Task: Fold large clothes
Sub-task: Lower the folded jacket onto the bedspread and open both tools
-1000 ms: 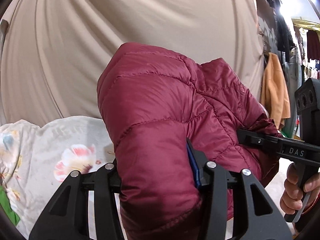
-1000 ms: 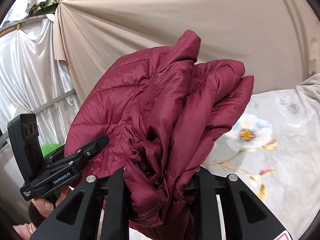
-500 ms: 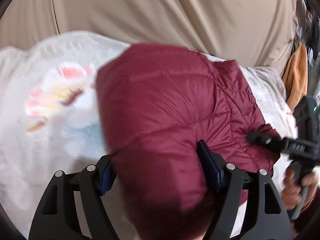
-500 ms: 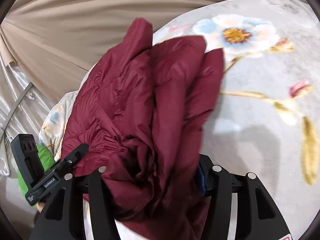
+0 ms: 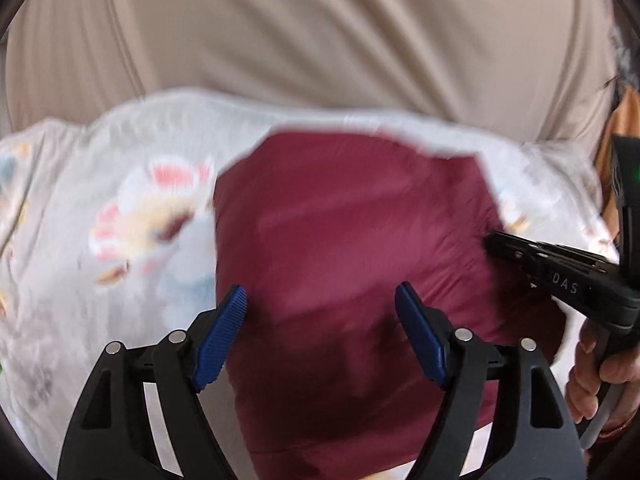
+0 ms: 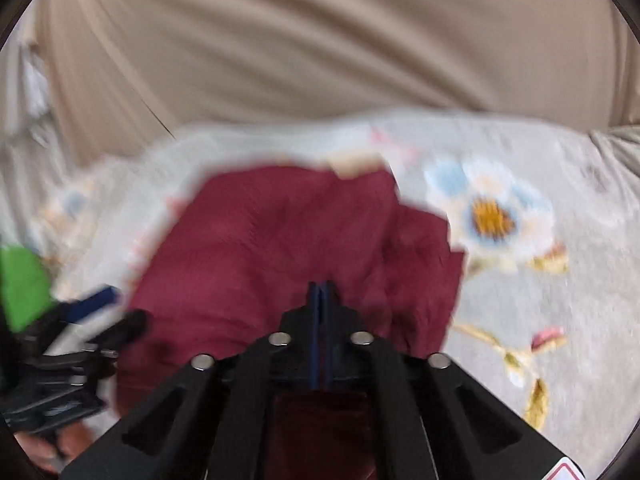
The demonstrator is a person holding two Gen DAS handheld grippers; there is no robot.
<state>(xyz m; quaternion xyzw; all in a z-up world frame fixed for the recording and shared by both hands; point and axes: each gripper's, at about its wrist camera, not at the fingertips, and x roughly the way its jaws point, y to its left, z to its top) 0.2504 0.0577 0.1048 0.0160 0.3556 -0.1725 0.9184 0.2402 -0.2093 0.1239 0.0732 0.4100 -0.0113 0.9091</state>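
With the folded bundle set down on the bed, the left gripper (image 5: 320, 320) is seen spread wide, its blue pads (image 5: 218, 336) standing clear on either flank of the maroon quilted jacket (image 5: 352, 248); the jaws have just been opening, the jacket lies between them, and no pad is pressed on fabric. In its own view the right gripper (image 6: 320, 312) is shown pressed fully together, pads face to face with no cloth visibly caught between them; its jaws have just been closing. Whether its tip touches the jacket's right edge in the left wrist view cannot be told through the blur.

The jacket is laid on the floral bedspread (image 5: 120, 208), directly ahead of and below both grippers, a beige curtain (image 5: 320, 40) hanging behind the bed. Its long axis is judged to run away from the hands toward the curtain, though the bundle is close to square. The smooth, rounded side is faced by the left gripper; the layered, ragged edges (image 6: 420, 260) lie on the right gripper's side, just ahead and to the right of its tip.

The fold is judged near complete. For any tidying the loose layers are nearer the right gripper, so that hand is better placed; the left is already straddling the smooth side and could be used to steady it.
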